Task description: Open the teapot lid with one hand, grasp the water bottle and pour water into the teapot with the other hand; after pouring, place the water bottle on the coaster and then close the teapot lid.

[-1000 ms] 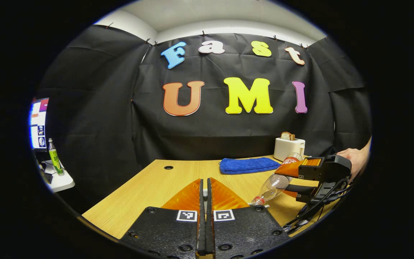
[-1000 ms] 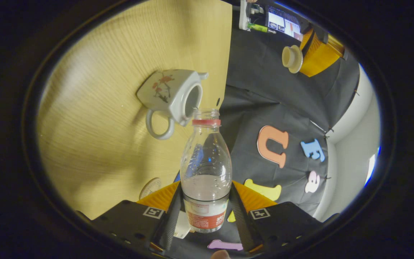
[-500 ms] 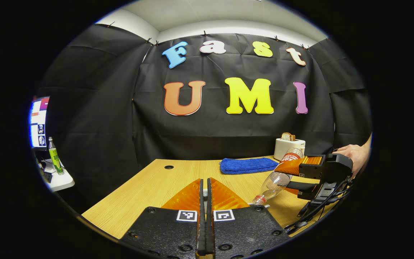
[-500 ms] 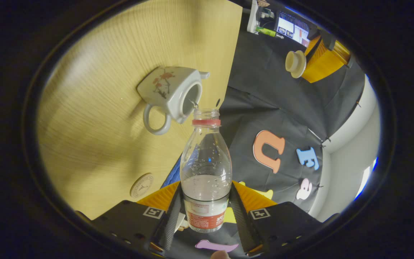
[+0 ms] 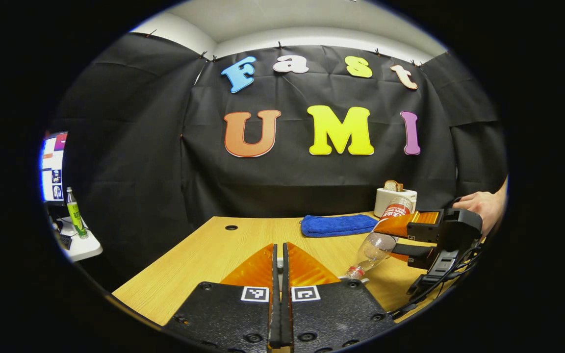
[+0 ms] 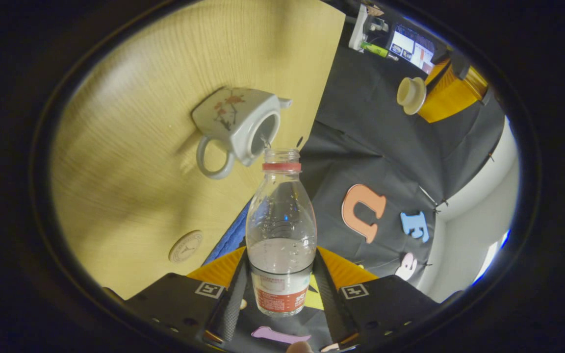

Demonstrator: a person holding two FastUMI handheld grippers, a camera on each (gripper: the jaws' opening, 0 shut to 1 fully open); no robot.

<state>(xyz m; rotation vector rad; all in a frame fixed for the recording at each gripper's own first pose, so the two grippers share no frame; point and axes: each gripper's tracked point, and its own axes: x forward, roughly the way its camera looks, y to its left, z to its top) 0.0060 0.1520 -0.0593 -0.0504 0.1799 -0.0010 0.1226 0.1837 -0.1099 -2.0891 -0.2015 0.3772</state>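
1. Across the left gripper view, the left gripper [image 5: 278, 267] sits low with its fingers pressed together; what they pinch is hidden there.
2. To its right, the right gripper [image 5: 412, 238], held by a hand [image 5: 478, 206], carries the bottle [image 5: 378, 242] tilted neck-down over the table [image 5: 204, 255]. A blue cloth [image 5: 339, 224] and a toaster [image 5: 394, 200] lie behind. The teapot is cut off below.
3. Seen from the right gripper view, the right gripper [image 6: 280, 282] is clamped on the bottle [image 6: 281, 230] at its label, mouth just beside the open teapot [image 6: 236, 128]. A thin stream seems to fall into the opening, though it is hard to make out.
4. The lid [image 6: 411, 94] hangs off the left gripper [image 6: 422, 98], well apart from the pot.
5. The coaster [image 6: 185, 246] lies nearer on the table [image 6: 140, 162].
6. Risk: the mouth sits at the opening's edge, so a drift or steeper tilt would likely spill water on the table.
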